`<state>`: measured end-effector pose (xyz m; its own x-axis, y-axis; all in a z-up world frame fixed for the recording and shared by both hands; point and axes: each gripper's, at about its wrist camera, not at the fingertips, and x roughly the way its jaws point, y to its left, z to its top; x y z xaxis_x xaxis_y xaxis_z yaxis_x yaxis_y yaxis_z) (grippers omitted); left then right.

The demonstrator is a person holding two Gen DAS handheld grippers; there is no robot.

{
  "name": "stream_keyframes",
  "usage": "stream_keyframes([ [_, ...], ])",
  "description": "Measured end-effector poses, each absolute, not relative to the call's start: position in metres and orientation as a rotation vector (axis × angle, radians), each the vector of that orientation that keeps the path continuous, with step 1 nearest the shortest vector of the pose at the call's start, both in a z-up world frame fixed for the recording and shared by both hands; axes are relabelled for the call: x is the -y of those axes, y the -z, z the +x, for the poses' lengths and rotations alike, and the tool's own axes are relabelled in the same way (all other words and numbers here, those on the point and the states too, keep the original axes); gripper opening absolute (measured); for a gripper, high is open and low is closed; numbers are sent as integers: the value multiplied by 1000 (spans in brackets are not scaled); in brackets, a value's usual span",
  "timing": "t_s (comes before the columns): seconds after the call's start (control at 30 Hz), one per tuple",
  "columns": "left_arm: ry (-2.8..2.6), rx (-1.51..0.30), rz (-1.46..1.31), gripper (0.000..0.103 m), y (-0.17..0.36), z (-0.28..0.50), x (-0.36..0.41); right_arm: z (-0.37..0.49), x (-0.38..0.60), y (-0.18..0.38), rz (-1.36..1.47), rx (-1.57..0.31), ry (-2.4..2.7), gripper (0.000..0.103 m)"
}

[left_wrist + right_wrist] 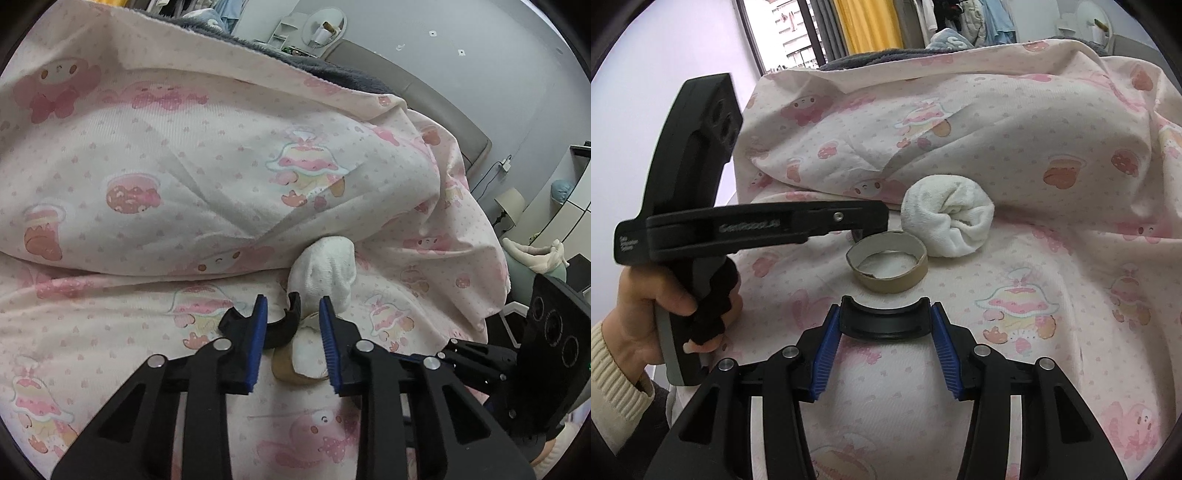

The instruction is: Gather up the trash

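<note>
The left gripper (pixel 866 230) hung spread wide just left of the cardboard ring (pixel 887 266), gripping nothing. The ring lay flat on the pink quilt (pixel 1034 295), touching the rolled white sock (pixel 947 221) behind it. Nearer than the ring, the right gripper (pixel 884 325) clamped a black curved piece (pixel 884 321). To lift the ring cleanly, one finger should probably drop inside it, clear of the sock

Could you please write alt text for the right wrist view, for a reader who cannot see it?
The right gripper holds a curved black plastic piece between its blue fingers above a pink cartoon-print bedsheet. Just ahead lie a cardboard tape ring and rolled white socks. The left gripper, held in a hand, reaches in over the ring.
</note>
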<state>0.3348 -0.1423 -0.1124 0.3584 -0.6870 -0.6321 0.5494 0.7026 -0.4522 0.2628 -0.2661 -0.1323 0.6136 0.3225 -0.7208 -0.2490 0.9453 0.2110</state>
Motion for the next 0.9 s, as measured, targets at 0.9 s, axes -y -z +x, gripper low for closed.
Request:
stream_keyframes([
  [0.9,632,-847,-109,10,77,287,75,275,231,115,128,-795,-411,49],
])
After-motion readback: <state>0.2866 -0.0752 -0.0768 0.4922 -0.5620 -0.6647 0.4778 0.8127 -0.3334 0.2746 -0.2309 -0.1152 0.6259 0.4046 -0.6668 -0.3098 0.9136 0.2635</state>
